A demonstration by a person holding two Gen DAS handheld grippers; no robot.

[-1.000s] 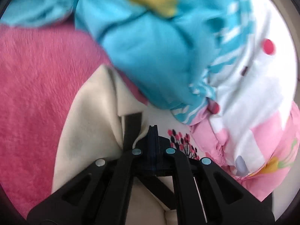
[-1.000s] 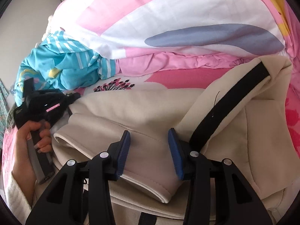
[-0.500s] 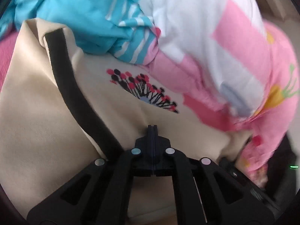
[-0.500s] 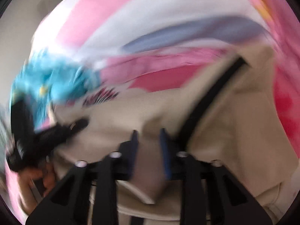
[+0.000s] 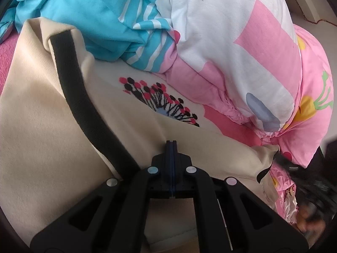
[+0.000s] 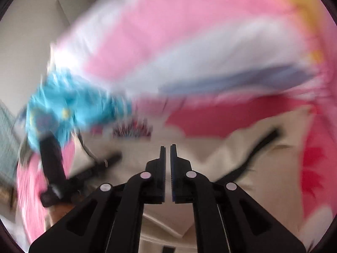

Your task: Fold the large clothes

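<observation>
A cream garment with a black stripe and a red-and-black flower print lies spread on a bed. My left gripper sits over it, fingers pressed together, with no cloth visible between them. In the blurred right wrist view the same cream garment lies below my right gripper, whose fingers stand a narrow gap apart with cloth behind them; I cannot tell if cloth is pinched. The left gripper's black handle shows at left.
A rolled pink-and-white quilt lies along the far side of the garment. A turquoise striped cloth is bunched at the far left. A pink bed cover shows at the left edge. The quilt also fills the right wrist view.
My right gripper's fingers have closed from wide open to a narrow gap while moving fast. My left gripper has swung right, bringing the flower print and quilt into view.
</observation>
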